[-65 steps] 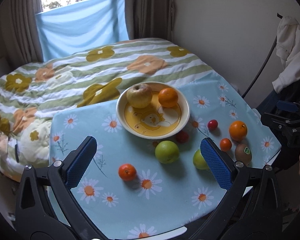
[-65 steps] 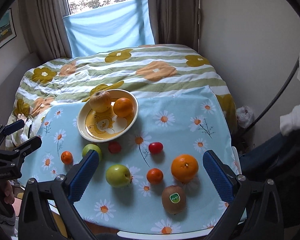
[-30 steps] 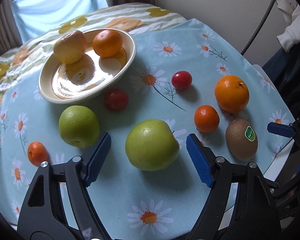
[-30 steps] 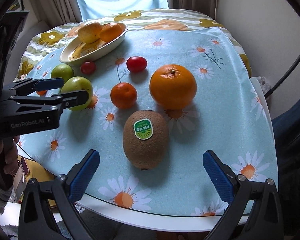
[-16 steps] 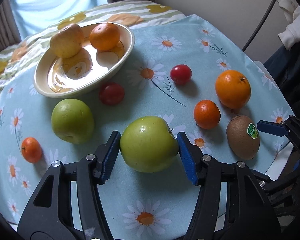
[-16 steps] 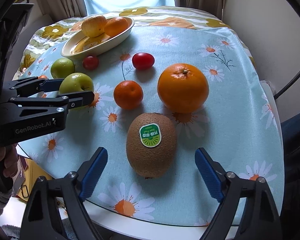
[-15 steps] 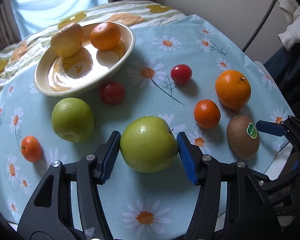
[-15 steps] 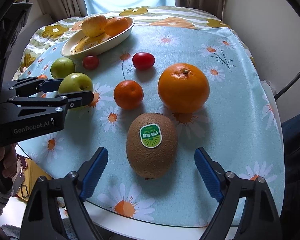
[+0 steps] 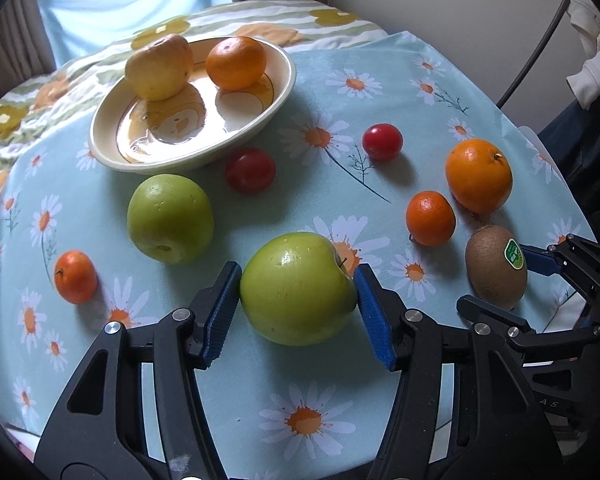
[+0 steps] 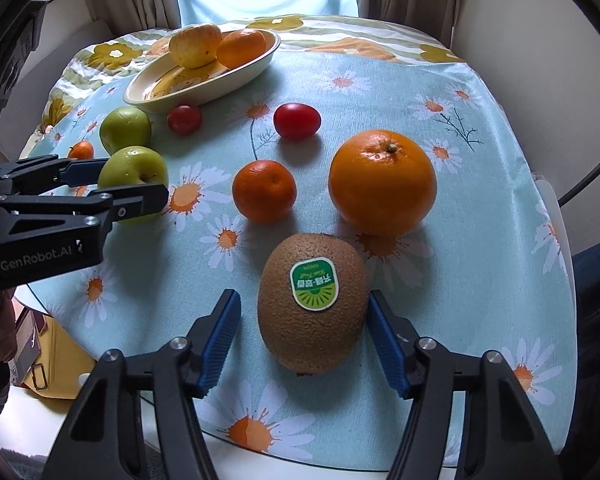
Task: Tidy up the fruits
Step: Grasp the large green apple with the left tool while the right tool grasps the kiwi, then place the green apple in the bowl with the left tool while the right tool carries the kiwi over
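Left hand-held gripper (image 9: 298,308): clamped on the green apple (image 9: 298,288), both ribbed blue pads pressed flat to its glossy sides; the apple is seen resting on the worktop (image 9: 340,392) near its front edge, stem dimple turned up and to the right.

Right hand-held gripper (image 10: 306,334): jaws spread around the kiwi (image 10: 313,302); the right pad is touching or just beside the fuzzy brown skin, a narrow gap is left at the left pad.

Kiwi: oval, long axis running away from the camera, green sticker facing up; it lies close to the front right edge of the worktop.

Worktop: round, covered by a pale blue daisy-print cloth.

Bowl (image 9: 100,148): shallow, glazed cream with a yellow centre, set at the far left; a yellow apple (image 9: 158,66) and an orange are held in it, side by side.

Loose fruit: a large dimpled orange (image 10: 382,182) and a small mandarin (image 10: 264,191) lie just beyond the kiwi; two smooth red tomatoes are found farther back; a second green apple (image 9: 170,218) is near the bowl.

Open room: bare cloth is seen at the far right.
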`<state>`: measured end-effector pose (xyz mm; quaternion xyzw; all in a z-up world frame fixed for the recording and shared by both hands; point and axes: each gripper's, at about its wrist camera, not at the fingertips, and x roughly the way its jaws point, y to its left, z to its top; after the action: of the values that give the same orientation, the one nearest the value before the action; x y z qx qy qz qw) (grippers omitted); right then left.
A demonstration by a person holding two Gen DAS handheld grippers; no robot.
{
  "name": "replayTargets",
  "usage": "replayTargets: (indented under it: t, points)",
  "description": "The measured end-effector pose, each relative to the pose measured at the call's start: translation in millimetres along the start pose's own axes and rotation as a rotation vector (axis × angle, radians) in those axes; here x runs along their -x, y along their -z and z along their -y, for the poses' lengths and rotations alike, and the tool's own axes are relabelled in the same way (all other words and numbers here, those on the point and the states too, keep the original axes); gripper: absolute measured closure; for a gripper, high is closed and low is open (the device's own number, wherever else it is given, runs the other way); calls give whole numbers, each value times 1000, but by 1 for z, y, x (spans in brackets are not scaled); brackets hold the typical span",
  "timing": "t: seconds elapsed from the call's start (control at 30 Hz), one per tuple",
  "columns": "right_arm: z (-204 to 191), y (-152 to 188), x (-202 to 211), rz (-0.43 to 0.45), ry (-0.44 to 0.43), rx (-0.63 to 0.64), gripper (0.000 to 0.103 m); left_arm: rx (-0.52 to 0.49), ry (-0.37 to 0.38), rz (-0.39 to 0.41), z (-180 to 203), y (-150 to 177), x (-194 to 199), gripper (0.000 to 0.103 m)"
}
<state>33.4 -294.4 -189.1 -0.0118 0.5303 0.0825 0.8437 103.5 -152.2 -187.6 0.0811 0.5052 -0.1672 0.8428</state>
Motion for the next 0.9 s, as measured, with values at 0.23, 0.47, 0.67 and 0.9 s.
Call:
replayTargets:
  t: [0.23,0.47,0.67,0.9]
  points:
    - [3,-1,2,15,14,9,59,27,-9,4,-7,4,4,41]
    - [-1,-4,8,20,-1,8,62,59,-11,19,-13,6,13,41]
    - [-5,-12,25,48,-8,21,62,89,-18,50,-21,5,35,41]
    - [-8,-40,49,86,-31,27,62,116,-42,104,-35,-2,64,41]
